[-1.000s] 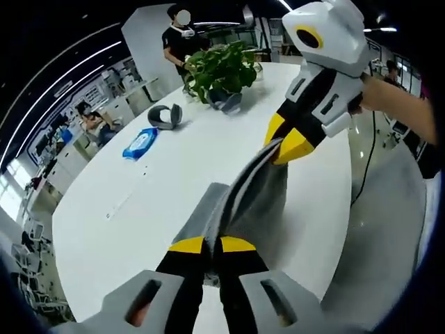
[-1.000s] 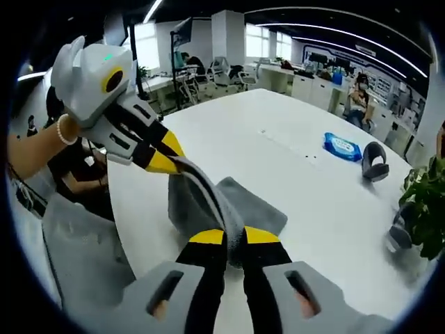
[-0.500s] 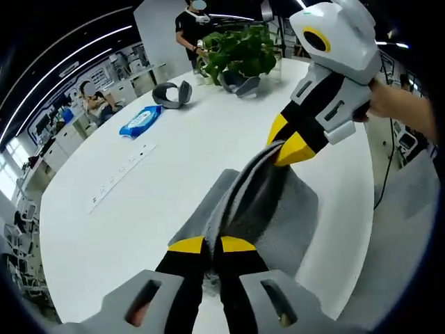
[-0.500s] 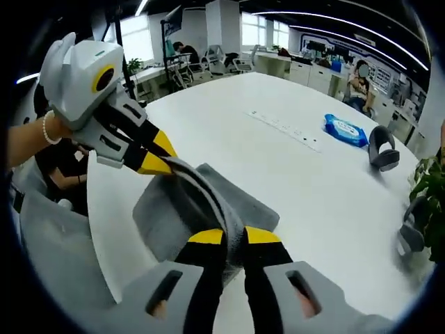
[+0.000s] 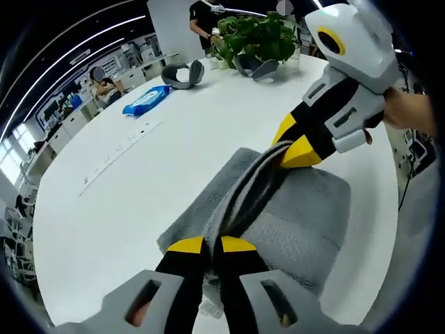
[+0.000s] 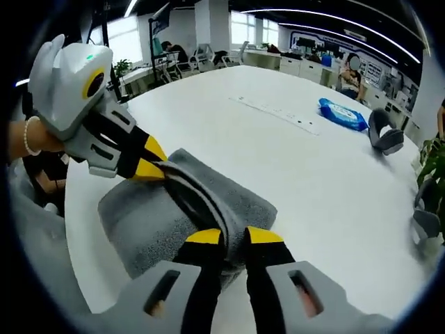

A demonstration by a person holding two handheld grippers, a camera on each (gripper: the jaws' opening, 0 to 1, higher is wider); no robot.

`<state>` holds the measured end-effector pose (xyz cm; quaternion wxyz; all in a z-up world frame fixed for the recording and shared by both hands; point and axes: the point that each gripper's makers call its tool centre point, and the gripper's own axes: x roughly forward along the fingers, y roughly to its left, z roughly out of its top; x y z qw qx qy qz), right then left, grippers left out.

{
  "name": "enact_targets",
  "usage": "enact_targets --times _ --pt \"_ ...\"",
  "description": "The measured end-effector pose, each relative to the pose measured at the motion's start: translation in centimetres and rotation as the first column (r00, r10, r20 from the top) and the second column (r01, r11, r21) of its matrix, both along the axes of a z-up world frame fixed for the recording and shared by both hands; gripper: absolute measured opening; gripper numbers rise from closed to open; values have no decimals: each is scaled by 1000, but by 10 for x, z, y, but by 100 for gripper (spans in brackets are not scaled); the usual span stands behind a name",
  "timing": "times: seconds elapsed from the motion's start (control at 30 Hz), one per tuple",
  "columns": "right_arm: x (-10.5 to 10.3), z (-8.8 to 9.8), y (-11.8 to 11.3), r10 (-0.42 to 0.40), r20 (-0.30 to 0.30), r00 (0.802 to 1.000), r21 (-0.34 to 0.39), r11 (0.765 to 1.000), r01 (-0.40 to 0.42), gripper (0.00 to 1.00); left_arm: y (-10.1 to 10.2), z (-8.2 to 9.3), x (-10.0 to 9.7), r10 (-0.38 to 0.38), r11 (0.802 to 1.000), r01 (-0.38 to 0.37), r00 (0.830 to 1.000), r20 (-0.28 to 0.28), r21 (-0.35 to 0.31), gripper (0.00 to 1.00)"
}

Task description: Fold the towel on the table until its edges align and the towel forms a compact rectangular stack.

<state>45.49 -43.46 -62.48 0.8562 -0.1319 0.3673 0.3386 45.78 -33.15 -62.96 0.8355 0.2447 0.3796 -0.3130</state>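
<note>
Grey terry-cloth towel [image 5: 299,216] [image 6: 149,223] lies folded on the white oval table [image 5: 139,188] [image 6: 313,181], near the table's edge. One layered edge of it is lifted off the lower layer, stretched as a taut ridge between the two grippers.

Left gripper [image 5: 212,245] [image 6: 156,169], black jaws with yellow tips: clenched on one end of that raised edge, cloth bunched between the tips. In the right gripper view it enters from the left, held by a hand with a bead bracelet [image 6: 29,139].

Right gripper [image 6: 233,236] [image 5: 288,149], same build: clamped on the other end of the edge.

Farther along the table: a blue flat wipes packet [image 5: 146,101] [image 6: 342,115], a grey curved headset-like object [image 5: 182,72] [image 6: 386,137], a leafy green potted plant [image 5: 261,38]. A row of small markings [image 5: 115,156] runs across the tabletop. Open-plan office behind, people seated at desks.
</note>
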Motion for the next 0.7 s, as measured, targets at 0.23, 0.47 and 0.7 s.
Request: enact_targets --times 0.23,0.47,0.7 --pt "7 -16 0 -68 23 997 14 998 68 7 0 -13 15 58 997 -59 998 -20 -57 6" --pt "17 -19 -1 -144 -39 989 67 987 146 6 -2 -14 26 31 999 -32 999 -5 -45 6" --pt "24 -14 -2 -141 -109 984 120 981 154 9 -2 -9 35 -21 1000 21 999 24 -9 7"
